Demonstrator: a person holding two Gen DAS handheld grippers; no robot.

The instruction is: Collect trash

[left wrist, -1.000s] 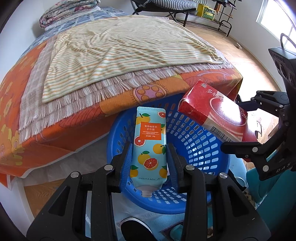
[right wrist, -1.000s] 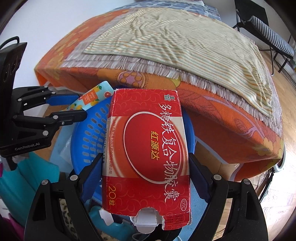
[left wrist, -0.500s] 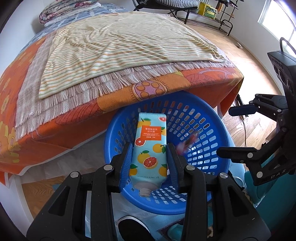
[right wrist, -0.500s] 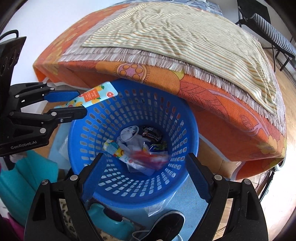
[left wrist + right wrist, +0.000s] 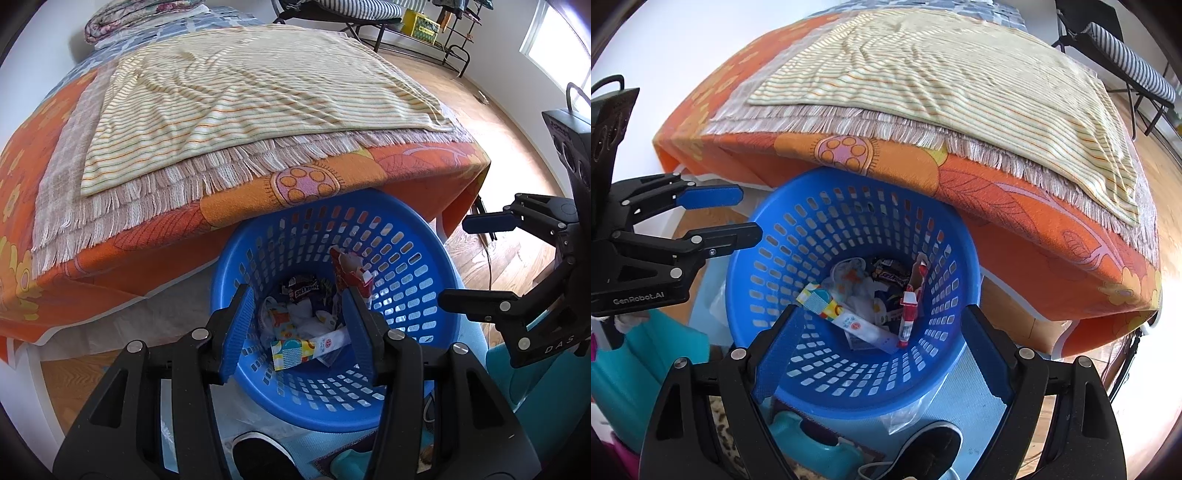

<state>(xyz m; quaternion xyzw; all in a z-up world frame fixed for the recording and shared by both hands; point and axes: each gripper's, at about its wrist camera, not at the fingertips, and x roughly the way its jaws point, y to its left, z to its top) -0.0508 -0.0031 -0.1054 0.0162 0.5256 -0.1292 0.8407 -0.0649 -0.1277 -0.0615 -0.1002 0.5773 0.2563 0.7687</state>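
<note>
A blue perforated basket (image 5: 417, 280) (image 5: 827, 221) stands on the floor against the bed. Inside lie the fruit-print tube (image 5: 295, 350) (image 5: 831, 310), the red box (image 5: 351, 269) (image 5: 912, 295) on its edge by the wall, and several wrappers (image 5: 303, 291). My left gripper (image 5: 299, 325) is open and empty over the basket's near rim; it shows at the left of the right wrist view (image 5: 727, 214). My right gripper (image 5: 882, 354) is open wide and empty above the basket; it shows at the right of the left wrist view (image 5: 476, 258).
The bed with an orange flowered cover (image 5: 110, 251) and a striped fringed blanket (image 5: 240, 96) overhangs the basket's far rim. A black shoe (image 5: 927, 450) and teal objects (image 5: 642, 354) lie on the floor near me. Wooden floor (image 5: 509, 155) stretches to the right.
My right gripper opened and the red box fell into the basket. Then my left gripper opened and the fruit-print tube dropped in too.
</note>
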